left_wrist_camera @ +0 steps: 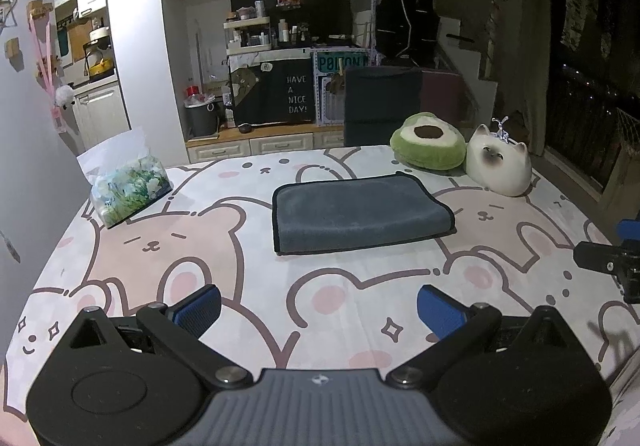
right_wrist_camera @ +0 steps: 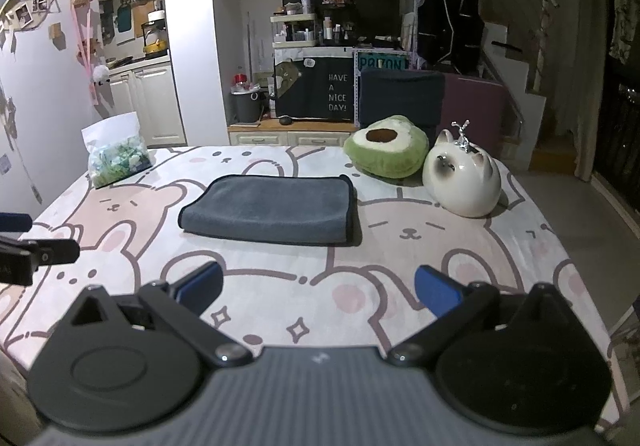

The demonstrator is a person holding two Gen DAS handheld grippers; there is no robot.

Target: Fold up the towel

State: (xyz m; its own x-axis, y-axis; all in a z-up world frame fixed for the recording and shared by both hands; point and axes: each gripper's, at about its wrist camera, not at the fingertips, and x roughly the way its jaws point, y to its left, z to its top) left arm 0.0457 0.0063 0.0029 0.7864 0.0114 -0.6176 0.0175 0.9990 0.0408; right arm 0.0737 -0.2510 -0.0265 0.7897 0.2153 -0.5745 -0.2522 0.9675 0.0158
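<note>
A grey towel point(left_wrist_camera: 358, 211) with dark trim lies folded flat on the table with a pink bunny-print cloth point(left_wrist_camera: 192, 246); it also shows in the right wrist view point(right_wrist_camera: 272, 209). My left gripper point(left_wrist_camera: 319, 308) is open and empty, hovering above the table's near part, well short of the towel. My right gripper point(right_wrist_camera: 318, 292) is open and empty, also near the front, apart from the towel. The right gripper shows at the right edge of the left wrist view point(left_wrist_camera: 612, 262); the left gripper shows at the left edge of the right wrist view point(right_wrist_camera: 28, 246).
A tissue pack point(left_wrist_camera: 128, 185) sits at the table's far left. An avocado plush point(left_wrist_camera: 428, 141) and a white ceramic cat point(left_wrist_camera: 500, 161) stand at the far right, just beyond the towel. Cabinets and shelves lie behind the table.
</note>
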